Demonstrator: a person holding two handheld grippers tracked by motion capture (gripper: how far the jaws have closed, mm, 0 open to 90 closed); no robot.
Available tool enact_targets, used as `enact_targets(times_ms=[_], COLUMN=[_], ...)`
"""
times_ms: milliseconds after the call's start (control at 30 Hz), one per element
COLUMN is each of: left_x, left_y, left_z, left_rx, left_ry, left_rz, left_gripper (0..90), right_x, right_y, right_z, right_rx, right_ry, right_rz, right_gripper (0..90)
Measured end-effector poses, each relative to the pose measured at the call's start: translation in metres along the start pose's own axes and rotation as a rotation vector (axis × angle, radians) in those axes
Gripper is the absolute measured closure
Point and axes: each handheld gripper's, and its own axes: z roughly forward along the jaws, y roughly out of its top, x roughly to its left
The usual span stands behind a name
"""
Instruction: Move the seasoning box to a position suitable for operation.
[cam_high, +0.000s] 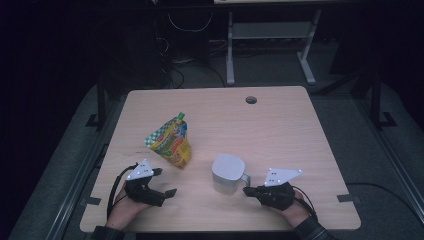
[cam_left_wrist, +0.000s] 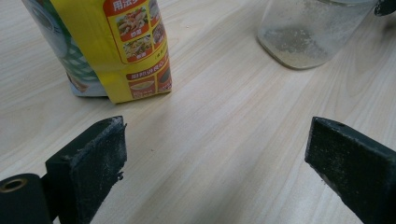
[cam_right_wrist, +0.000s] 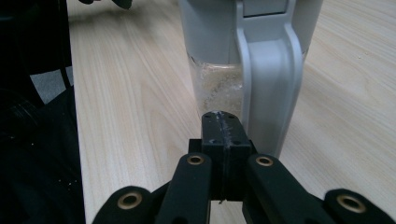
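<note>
A yellow and green spouted pouch (cam_high: 172, 142) stands left of the table's middle; its yellow side with food pictures (cam_left_wrist: 116, 46) is close ahead in the left gripper view. A clear jar with a pale grey lid and handle (cam_high: 227, 172) stands to the pouch's right, with a thin layer of white grains in its bottom (cam_left_wrist: 303, 32). My left gripper (cam_high: 166, 182) rests near the front left edge, open, its jaws (cam_left_wrist: 217, 149) wide apart over bare wood. My right gripper (cam_high: 246, 190) is shut on nothing, its tip (cam_right_wrist: 222, 122) right at the jar's handle (cam_right_wrist: 268, 88).
The wooden table (cam_high: 280, 130) has a round cable hole (cam_high: 251, 99) near its far edge. Behind it, a desk's white legs (cam_high: 230, 50) and cables stand on the dark floor. Both of the person's hands come in at the front edge.
</note>
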Motion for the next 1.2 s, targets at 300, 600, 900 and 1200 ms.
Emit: enact_targets(times_ms=[300,600,900,1200], left_x=[0.000,0.000,0.000,0.000], left_y=[0.000,0.000,0.000,0.000], left_z=[0.000,0.000,0.000,0.000], left_rx=[0.001,0.001,0.001,0.003], left_ry=[-0.001,0.000,-0.001,-0.003], left_rz=[0.001,0.003,0.003,0.007], left_gripper=[4.9,4.9,4.9,4.9], right_x=[-0.002,-0.007,-0.014,-0.020], right_y=[0.000,0.000,0.000,0.001], right_z=[0.001,-0.003,-0.005,-0.007], right_rx=[0.005,-0.004,-0.013,-0.019], right_ry=[0.000,-0.014,-0.043,-0.064], right_rz=[0.002,0.001,0.000,0.010], right_gripper=[89.8,89.8,89.8,89.8])
